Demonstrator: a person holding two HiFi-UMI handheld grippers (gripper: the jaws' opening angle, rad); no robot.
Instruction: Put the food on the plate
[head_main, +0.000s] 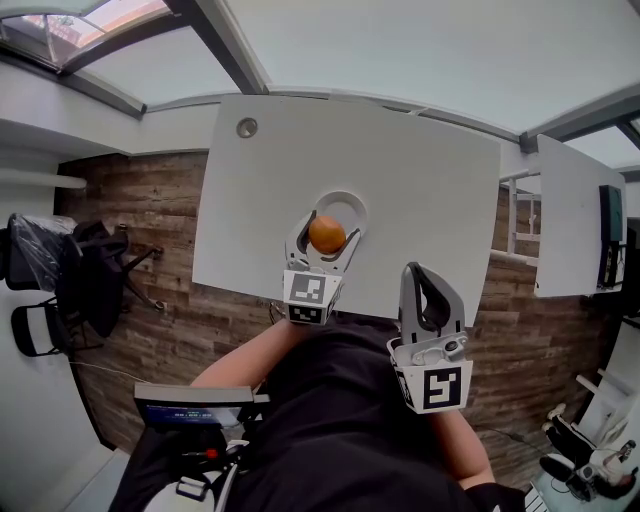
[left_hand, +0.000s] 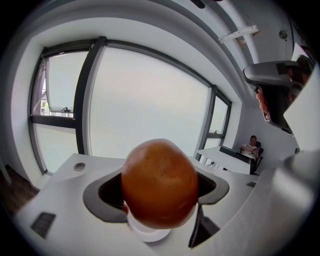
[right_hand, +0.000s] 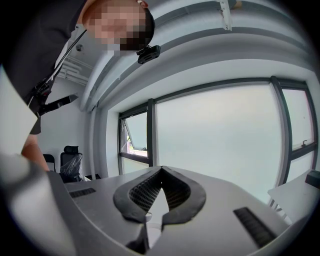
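The left claw (left_hand: 160, 189) grips an orange (left_hand: 159, 180) between its jaws. A white plate (head_main: 346, 198) lies just below it on the desk (head_main: 430, 180). The right claw (right_hand: 161, 170) is closed and empty.

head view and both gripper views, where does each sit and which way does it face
Head view: on the person's head, facing steeply down at the white table; shows forearms, torso, left tool, right tool.
Left gripper view: on the left tool, facing along its jaws toward windows; jaws clamp an orange fruit.
Right gripper view: on the right tool, facing windows along shut, empty jaws; torso upper left.
Shared: head and left gripper views both show the fruit.
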